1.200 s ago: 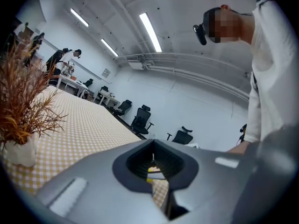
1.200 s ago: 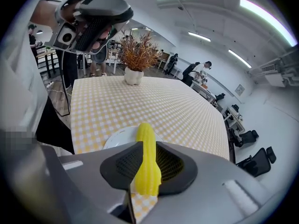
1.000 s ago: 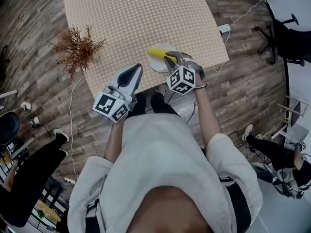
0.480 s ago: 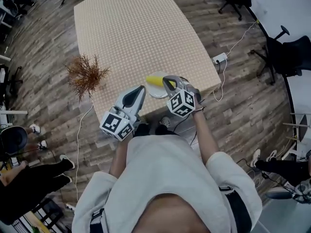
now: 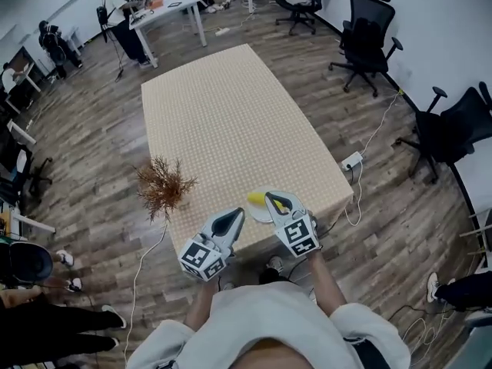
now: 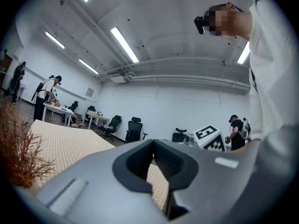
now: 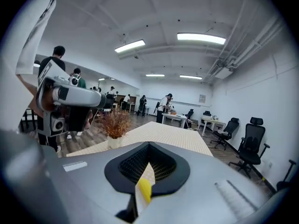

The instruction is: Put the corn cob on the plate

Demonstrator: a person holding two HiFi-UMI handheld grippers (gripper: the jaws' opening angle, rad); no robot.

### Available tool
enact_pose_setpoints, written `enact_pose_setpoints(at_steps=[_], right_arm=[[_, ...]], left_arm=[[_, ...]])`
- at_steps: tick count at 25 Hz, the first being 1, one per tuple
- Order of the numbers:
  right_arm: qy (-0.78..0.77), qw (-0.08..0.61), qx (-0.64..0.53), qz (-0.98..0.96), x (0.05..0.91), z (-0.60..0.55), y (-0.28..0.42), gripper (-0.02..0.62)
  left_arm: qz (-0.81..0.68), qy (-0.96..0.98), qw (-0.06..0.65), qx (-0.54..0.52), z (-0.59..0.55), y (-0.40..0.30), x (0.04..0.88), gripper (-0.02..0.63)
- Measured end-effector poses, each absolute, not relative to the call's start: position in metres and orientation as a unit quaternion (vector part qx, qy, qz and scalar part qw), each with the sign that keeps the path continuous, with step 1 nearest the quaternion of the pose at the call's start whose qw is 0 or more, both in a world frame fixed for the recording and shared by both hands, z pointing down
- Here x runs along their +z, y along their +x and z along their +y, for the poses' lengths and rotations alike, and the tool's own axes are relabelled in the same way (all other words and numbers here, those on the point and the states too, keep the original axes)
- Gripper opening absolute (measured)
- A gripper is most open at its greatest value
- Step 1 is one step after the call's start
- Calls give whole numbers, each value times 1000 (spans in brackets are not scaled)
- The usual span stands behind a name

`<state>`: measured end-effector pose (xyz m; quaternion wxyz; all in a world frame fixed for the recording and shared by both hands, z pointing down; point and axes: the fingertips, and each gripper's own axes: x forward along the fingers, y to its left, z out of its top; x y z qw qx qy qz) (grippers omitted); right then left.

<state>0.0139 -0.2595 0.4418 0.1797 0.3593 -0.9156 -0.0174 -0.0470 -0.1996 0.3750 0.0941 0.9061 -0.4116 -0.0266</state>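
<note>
The room is bright and evenly lit from above. In the head view the table [image 5: 223, 121] is pale and clear, shadows are faint, and the floor [image 5: 69, 167] dims toward the left edge; straight lines bow outward near the borders. Both gripper views are round fisheye pictures with black corners. In the left gripper view strip lights [image 6: 124, 44] burn out to plain white, and a ceiling panel [image 7: 201, 38] glares in the right one. The left gripper [image 6: 153, 143] and right gripper [image 7: 148, 146] sit close to the lens and look slightly soft, the far room sharper
</note>
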Motion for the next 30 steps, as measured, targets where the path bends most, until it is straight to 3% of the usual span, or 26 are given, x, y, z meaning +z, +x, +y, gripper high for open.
enact_pose_setpoints(at_steps=[7, 15, 21, 30], right_arm=[[402, 96, 41, -910, 420, -194, -41, -3], [429, 94, 62, -896, 427, -89, -129, -3], [451, 103, 48, -885, 417, -39, -137, -3], [494, 92, 34, -864, 399, -3, -80, -3]], left_arm=[[-396, 915, 78, -25, -137, -116, 374, 8], [-358, 930, 78, -26, -54, -196, 374, 8], [-323, 943, 72, -36, -13, -196, 365, 8], [-287, 955, 65, -27, 14, -146, 357, 8]])
